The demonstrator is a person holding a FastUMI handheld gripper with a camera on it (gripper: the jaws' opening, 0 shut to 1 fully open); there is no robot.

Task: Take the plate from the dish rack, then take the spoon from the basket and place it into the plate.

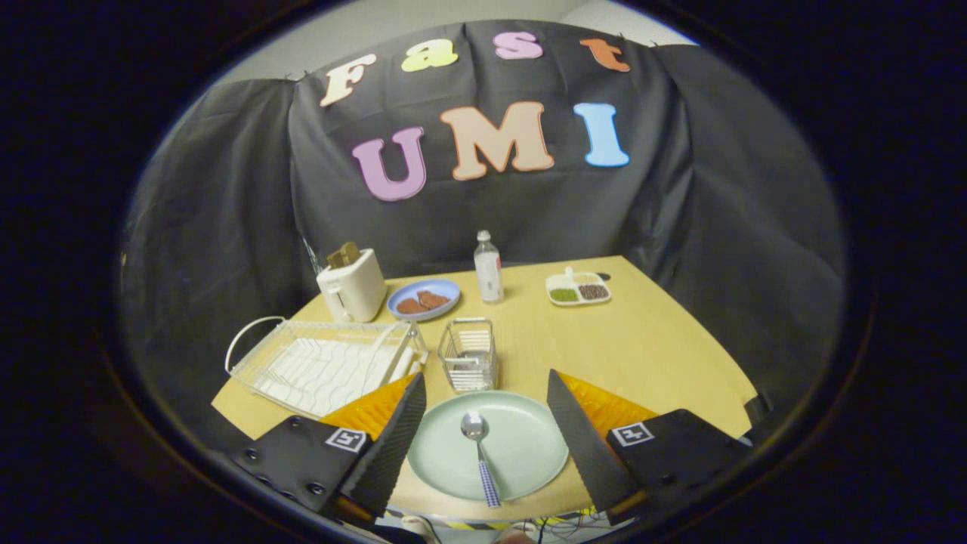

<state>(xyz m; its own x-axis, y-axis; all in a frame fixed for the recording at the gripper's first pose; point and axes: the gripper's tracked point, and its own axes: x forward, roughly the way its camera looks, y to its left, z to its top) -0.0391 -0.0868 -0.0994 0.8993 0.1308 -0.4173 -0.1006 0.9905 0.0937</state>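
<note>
A pale green plate (521,446) lies flat on the wooden table (650,347), near its front edge. On the plate rests a spoon (479,453) with a metal bowl and a blue checked handle that reaches over the plate's near rim. My gripper (487,389) hangs above the plate, open, its two dark fingers (393,446) spread to either side of the plate with nothing between them. Just beyond the plate stands the small wire basket (469,353). The white wire dish rack (325,364) sits to the left of the basket.
At the back of the table stand a white toaster (352,285) with bread in it, a blue plate (424,298) with brown food, a clear bottle (488,267), and a white divided tray (579,288) of food. Bare tabletop lies to the right of the basket.
</note>
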